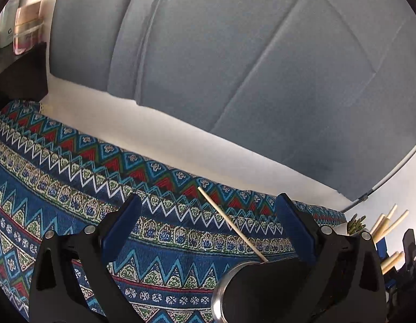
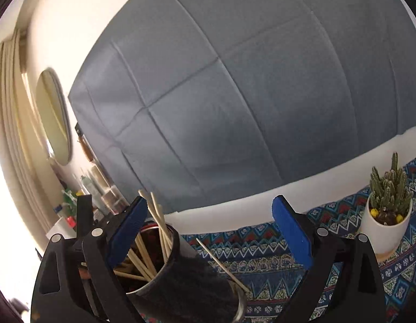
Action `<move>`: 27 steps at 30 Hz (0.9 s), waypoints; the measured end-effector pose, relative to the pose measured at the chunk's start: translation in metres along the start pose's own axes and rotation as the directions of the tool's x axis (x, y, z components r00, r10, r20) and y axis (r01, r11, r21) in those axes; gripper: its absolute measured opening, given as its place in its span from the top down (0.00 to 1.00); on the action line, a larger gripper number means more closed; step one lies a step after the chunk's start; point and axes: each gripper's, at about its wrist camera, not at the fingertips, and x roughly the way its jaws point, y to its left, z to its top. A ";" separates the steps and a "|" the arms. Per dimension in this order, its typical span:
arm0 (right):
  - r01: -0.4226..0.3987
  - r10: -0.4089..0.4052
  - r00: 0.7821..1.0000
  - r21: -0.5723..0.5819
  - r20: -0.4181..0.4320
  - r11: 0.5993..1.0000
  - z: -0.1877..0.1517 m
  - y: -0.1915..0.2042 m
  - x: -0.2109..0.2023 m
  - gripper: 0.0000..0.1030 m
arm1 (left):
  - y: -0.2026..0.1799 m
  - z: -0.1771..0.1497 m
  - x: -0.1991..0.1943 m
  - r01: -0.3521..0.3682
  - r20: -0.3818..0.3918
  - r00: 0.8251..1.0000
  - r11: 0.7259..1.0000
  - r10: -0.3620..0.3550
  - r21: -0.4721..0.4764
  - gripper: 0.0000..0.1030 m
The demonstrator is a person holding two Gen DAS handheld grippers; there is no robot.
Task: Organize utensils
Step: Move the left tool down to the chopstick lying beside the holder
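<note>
A bench covered by a woven cloth (image 1: 73,177) in blue, red and white zigzag bands runs up to a pale wall, against which leans a large grey-blue padded panel (image 1: 235,67) stitched into squares. In the right wrist view a cream curtain (image 2: 11,107) and an oval mirror (image 2: 56,118) hang at the far left, with bottles and small jars crowded below them, and a spiky green cactus in a smooth white pot (image 2: 383,231) stands on the cloth to the right. The left gripper (image 1: 208,231) has its blue ribbed jaws spread wide apart with nothing between them; below it sits the shiny rim of a round metal cup (image 1: 221,296), from which one thin pale wooden stick (image 1: 232,226) slants up and to the left. The right gripper (image 2: 208,231) is likewise spread wide and holds nothing. Beside its left jaw stands a dark cylindrical holder (image 2: 157,266) with a metallic lining, packed with a bundle of wooden chopsticks (image 2: 157,231) that lean at several angles. Just right of the holder, a second metal rim carries the same single stick, tilted over the patterned cloth.
</note>
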 end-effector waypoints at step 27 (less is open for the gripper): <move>0.276 -0.368 0.775 -0.249 -0.514 0.928 -0.065 -0.041 0.054 0.13 | -0.036 -0.005 0.103 -0.123 -0.408 0.894 0.978 0.184 0.171 0.42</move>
